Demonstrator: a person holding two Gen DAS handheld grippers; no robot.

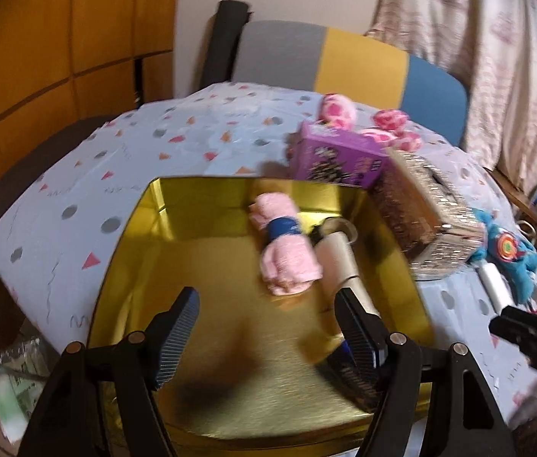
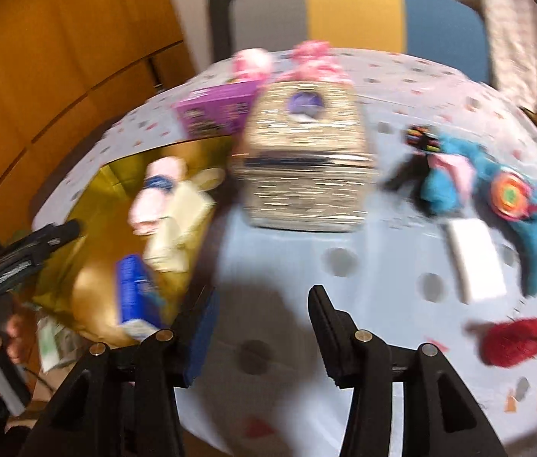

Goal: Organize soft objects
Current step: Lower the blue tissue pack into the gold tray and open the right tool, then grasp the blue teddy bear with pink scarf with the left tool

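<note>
Going left to right from my left wrist view: my left gripper (image 1: 268,327) hangs over the shiny gold square tray (image 1: 207,342), a brushed metallic surface with mirror-like walls. Its ribbed blue-padded fingers (image 1: 177,339) stand well apart with nothing between them.

In the tray lies a pale pink rolled terry towel (image 1: 289,245), soft and fuzzy, cinched by a blue band. Just beside it on its right lies a cream cylindrical lint roller (image 1: 338,262) with a ring at its far end; near it, in the right wrist view, I see a blue and white box (image 2: 137,293), blurred.

Behind the tray stands a purple printed cardboard box (image 1: 338,160). Behind that sit pink and white plush pieces (image 1: 338,110), fluffy and rounded.

To the right of the tray rests a glittery silver-gold sequinned box (image 2: 304,167) with an oval opening on top.

Further right, on the pale blue patterned tablecloth (image 2: 287,259), lies a bright blue plush toy (image 2: 496,194), furry, with a round orange and green disc. A white flat rectangular block (image 2: 475,261) lies touching it. A red fuzzy yarn-like clump (image 2: 519,341) sits near the front edge.

My right gripper (image 2: 264,327) hovers over bare cloth, fingers parted and holding nothing.
</note>
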